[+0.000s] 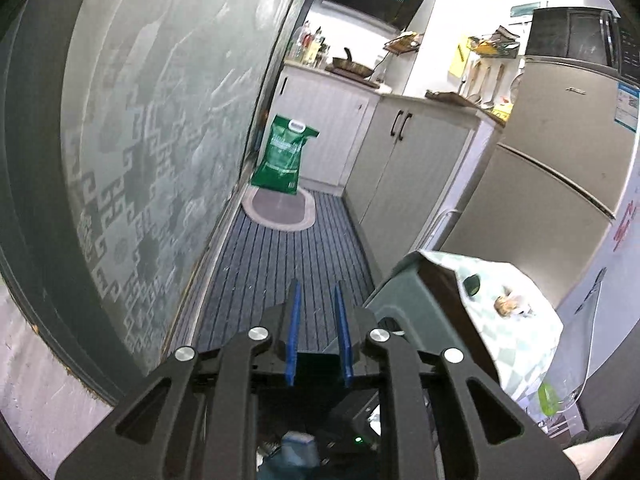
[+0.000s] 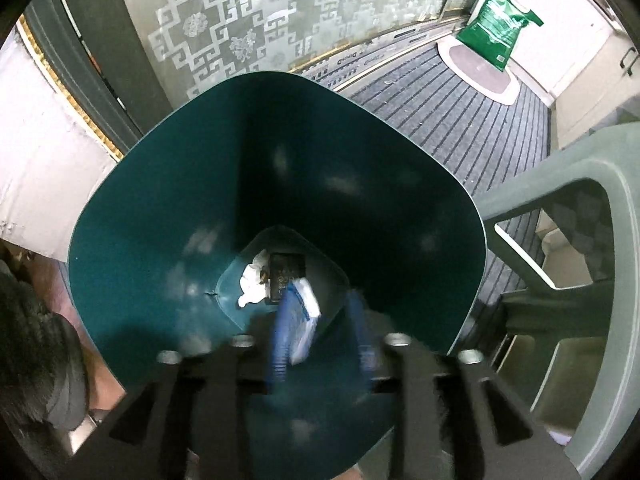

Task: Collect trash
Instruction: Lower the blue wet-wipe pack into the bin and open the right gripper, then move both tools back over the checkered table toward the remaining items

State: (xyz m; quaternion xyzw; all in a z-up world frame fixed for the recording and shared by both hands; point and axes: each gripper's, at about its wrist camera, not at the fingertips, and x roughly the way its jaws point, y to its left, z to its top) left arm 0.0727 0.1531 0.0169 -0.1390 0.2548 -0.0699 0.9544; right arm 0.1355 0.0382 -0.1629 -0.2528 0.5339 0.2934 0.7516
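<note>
My right gripper (image 2: 324,328) hangs over the open bin (image 2: 132,208), and at the bin's bottom a crumpled tissue (image 2: 252,284) lies left of a flat packet (image 2: 286,276), with a wrapped packet (image 2: 306,320) just nearer me than those two. A stool (image 2: 592,184) stands right of the bin, and the glass door (image 2: 248,16) rises behind the bin. Beyond the bin, a sack (image 2: 498,24) stands at the far end of the floor mat (image 2: 452,120), and my left gripper (image 1: 316,332) points along that mat toward the sack.
</note>
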